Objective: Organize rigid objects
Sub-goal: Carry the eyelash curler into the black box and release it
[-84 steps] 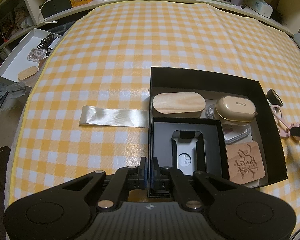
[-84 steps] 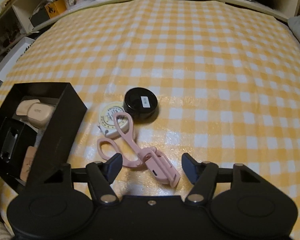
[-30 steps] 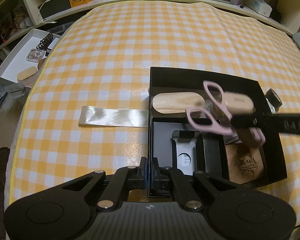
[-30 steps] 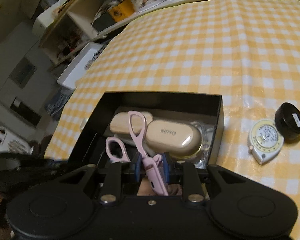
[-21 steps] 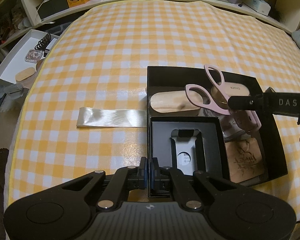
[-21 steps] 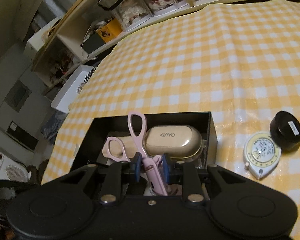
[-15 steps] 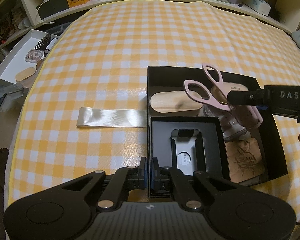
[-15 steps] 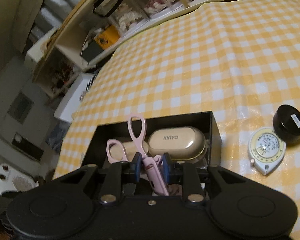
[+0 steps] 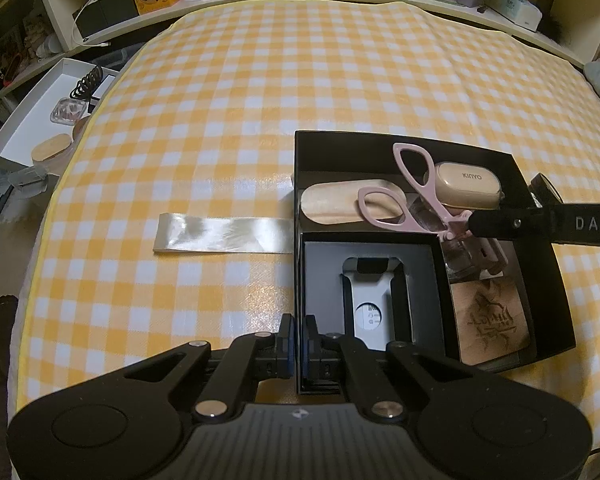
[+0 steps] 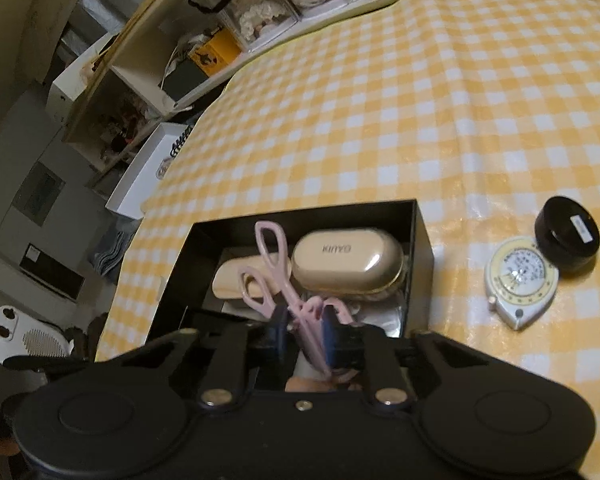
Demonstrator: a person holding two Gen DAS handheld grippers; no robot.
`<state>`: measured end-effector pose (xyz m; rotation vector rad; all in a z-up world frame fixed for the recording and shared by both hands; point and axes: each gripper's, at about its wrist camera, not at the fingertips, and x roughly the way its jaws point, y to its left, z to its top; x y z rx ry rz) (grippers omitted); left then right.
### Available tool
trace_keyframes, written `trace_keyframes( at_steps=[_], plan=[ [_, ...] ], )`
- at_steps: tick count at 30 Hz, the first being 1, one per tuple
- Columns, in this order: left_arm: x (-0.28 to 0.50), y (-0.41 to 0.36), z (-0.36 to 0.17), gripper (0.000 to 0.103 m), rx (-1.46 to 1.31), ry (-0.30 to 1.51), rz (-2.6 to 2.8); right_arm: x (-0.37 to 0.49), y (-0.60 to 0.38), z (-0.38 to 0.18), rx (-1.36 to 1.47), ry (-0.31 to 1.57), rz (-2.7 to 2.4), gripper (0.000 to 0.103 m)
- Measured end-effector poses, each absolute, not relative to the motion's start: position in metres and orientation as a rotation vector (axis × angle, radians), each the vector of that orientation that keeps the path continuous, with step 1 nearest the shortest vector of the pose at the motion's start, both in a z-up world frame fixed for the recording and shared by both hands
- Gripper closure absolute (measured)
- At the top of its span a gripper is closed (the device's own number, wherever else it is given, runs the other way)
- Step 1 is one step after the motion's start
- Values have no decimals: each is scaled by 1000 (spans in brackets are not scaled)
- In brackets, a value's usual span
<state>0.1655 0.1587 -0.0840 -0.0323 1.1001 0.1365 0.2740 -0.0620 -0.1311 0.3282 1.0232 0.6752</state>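
Since the earlier frame my right gripper (image 10: 304, 330) has carried the pink eyelash curler (image 9: 416, 196) off the checked cloth (image 9: 260, 120) and over the black box (image 9: 380, 146). Its jaws are clenched on the curler's hinge, loops pointing away above the wooden oval (image 9: 332, 208) and beside the beige KINYO case (image 9: 470, 184). The curler hangs clear of the box floor. My left gripper (image 9: 298, 344) is pinched tight on the box's near wall. The tape measure (image 10: 520, 280) and black jar (image 10: 568, 236) sit outside, touching.
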Motion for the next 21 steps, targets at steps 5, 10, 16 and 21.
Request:
trace_keyframes(
  at_steps=[5, 10, 16, 21],
  plan=[
    [166, 158, -84, 100, -33, 1100, 137, 269, -56, -131, 297, 1011, 698, 87],
    [166, 158, -84, 100, -33, 1100, 136, 273, -59, -125, 331, 1017, 712, 80],
    [165, 159, -84, 100, -31, 1101, 137, 263, -64, -99, 280, 964, 742, 54],
    [165, 159, -84, 100, -35, 1100, 137, 252, -69, -85, 219, 942, 730, 33]
  ],
)
